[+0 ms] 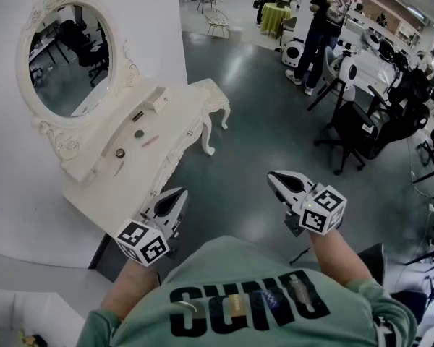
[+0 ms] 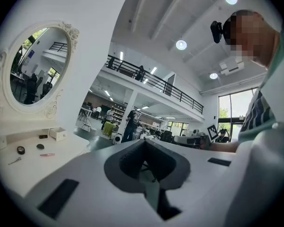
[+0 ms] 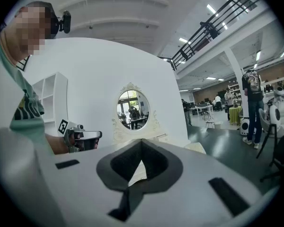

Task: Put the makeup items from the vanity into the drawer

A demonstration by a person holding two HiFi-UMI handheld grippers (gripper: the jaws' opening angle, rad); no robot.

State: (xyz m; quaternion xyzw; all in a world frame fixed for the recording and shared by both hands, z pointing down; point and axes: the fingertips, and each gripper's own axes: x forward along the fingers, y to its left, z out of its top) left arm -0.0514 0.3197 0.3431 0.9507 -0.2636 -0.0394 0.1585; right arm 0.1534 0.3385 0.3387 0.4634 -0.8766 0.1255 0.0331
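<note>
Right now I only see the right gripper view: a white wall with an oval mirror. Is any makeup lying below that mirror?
Observer: Yes. The head view shows a dark round case, a small green round item and a pink stick lying apart on the vanity top.
Operator: Is the left tool carrying anything?
Observer: No. In the left gripper view the left tool has its jaws together with nothing between them.
Operator: Are the tools over the vanity?
Observer: No. From the head view both hang above the dark floor. The right tool is farther from the vanity than the left one, and neither tool touches it.
</note>
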